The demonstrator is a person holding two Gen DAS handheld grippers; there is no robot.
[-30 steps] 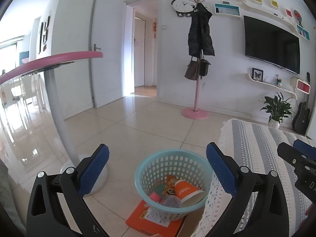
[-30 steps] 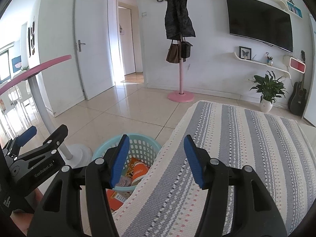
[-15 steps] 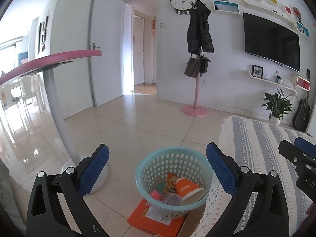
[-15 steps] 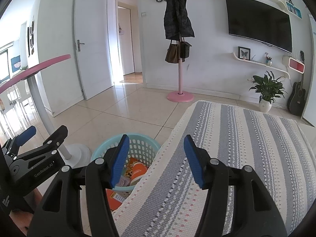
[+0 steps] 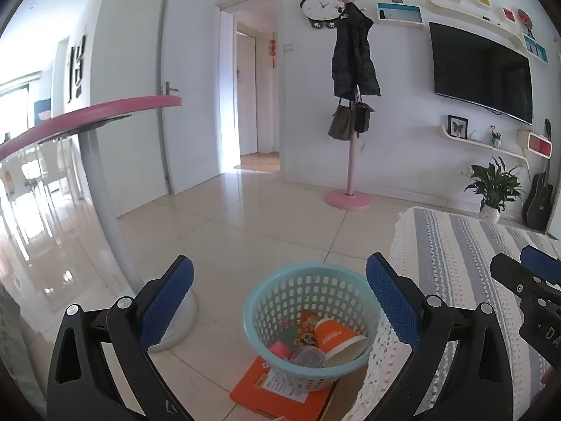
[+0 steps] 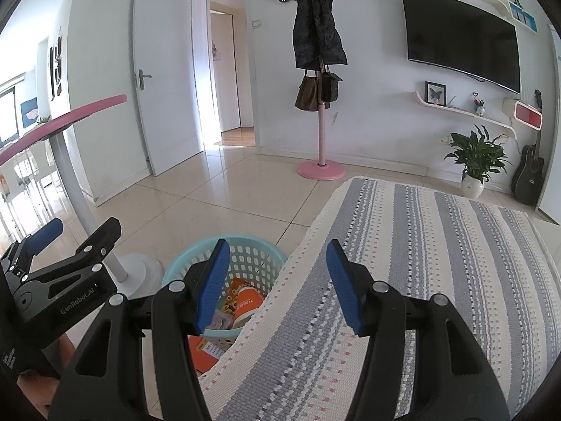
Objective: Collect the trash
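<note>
Basket holds cup, wrappers | my left gripper, right gripper apart, empty | no loose trash visible

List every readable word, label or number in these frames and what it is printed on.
"GenRobot.AI": side of the left hand-held gripper.
"AD", cut off: tag on the dark coat.
"DA", cut off: right hand-held gripper.
Orange cup, orange box, clock: print too small to read.
</note>
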